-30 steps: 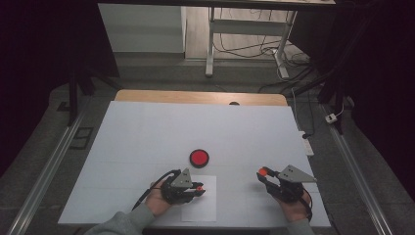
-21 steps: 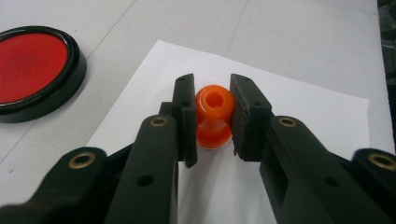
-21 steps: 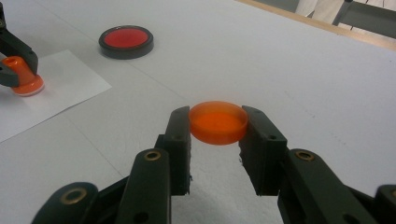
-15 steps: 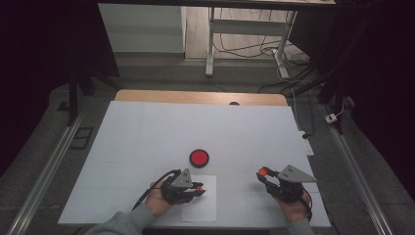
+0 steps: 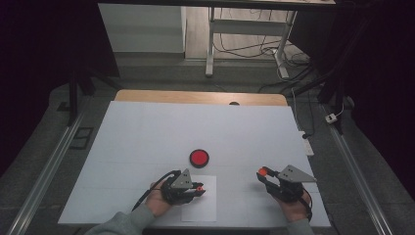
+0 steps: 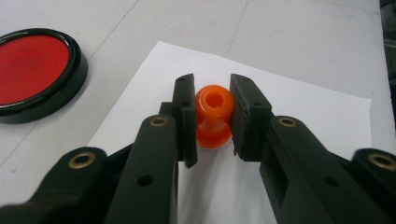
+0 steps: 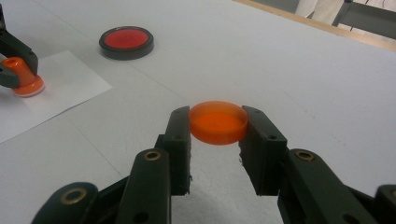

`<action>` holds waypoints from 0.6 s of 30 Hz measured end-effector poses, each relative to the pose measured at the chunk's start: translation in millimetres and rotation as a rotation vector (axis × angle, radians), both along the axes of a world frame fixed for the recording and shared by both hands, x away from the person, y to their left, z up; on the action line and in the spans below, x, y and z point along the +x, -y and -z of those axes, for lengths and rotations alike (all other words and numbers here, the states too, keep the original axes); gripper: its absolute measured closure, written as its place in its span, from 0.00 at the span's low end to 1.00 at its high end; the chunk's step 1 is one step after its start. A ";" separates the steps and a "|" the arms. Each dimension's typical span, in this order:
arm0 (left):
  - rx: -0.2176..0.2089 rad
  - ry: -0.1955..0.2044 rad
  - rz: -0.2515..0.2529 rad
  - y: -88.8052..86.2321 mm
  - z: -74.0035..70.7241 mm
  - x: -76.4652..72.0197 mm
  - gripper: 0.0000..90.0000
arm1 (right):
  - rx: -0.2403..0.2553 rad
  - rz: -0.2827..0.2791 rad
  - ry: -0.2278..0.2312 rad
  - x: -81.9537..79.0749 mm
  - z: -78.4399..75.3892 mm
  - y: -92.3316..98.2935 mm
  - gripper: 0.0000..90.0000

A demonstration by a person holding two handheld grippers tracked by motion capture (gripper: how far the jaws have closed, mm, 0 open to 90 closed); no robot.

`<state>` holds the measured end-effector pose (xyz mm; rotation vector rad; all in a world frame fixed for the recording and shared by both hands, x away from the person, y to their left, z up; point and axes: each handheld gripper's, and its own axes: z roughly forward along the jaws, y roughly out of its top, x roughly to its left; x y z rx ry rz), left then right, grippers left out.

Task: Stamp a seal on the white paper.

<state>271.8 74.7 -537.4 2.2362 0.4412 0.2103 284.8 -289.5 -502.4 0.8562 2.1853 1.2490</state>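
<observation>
One orange stamp (image 6: pixel 213 116), pinched by the left hand-held gripper (image 6: pixel 212 114), standing on the one paper sheet (image 5: pixel 199 205). One orange cap (image 7: pixel 218 122), pinched by the right hand-held gripper (image 7: pixel 218 128), right of the sheet. One red ink pad (image 5: pixel 199 157) just behind the sheet on the counter (image 5: pixel 147 137).

The stamp (image 6: pixel 213 115) is bright orange, and so is the round translucent cap (image 7: pixel 218 122). The ink pad (image 5: pixel 199 157) is red in a black rim. The paper sheet (image 5: pixel 201 208) is plain white.

Showing are one orange stamp (image 6: pixel 213 116), one orange cap (image 7: pixel 218 122), one red ink pad (image 5: pixel 199 157), one paper sheet (image 5: pixel 199 209).
</observation>
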 end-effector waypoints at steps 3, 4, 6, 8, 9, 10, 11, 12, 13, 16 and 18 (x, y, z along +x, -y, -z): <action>0.011 0.007 0.029 -1.3 -2.7 2.7 0.81 | -0.001 0.002 0.003 -0.2 -0.6 0.3 0.71; -0.031 -0.001 0.025 -2.4 -3.7 2.8 0.81 | 0.001 0.000 0.003 0.1 -0.5 0.5 0.71; -0.098 0.007 0.011 -6.3 -10.1 3.5 0.81 | 0.001 0.000 0.001 0.4 -0.3 1.0 0.71; -0.133 0.008 -0.008 -10.6 -15.9 5.3 0.81 | 0.003 0.001 0.003 0.4 -0.6 1.2 0.71; -0.146 0.001 -0.015 -12.4 -17.1 6.2 0.81 | 0.003 0.000 0.004 0.4 -0.7 1.2 0.71; -0.154 -0.009 -0.017 -13.8 -17.6 7.1 0.81 | 0.001 -0.001 0.004 0.3 -0.9 1.1 0.71; -0.156 -0.012 -0.019 -14.7 -18.0 7.5 0.81 | 0.001 0.000 0.004 0.3 -0.8 0.9 0.71; -0.163 -0.016 -0.022 -15.1 -18.5 7.6 0.81 | 0.000 -0.001 0.004 0.2 -0.8 0.8 0.71; -0.167 -0.017 -0.023 -15.6 -19.4 7.9 0.81 | 0.000 -0.001 0.004 0.1 -0.8 0.7 0.71; -0.179 -0.023 -0.028 -16.6 -23.0 8.8 0.81 | -0.001 -0.002 0.005 0.1 -0.9 0.3 0.71; -0.186 -0.030 -0.032 -17.5 -25.3 9.0 0.81 | 0.001 -0.003 0.005 0.3 -0.7 0.1 0.71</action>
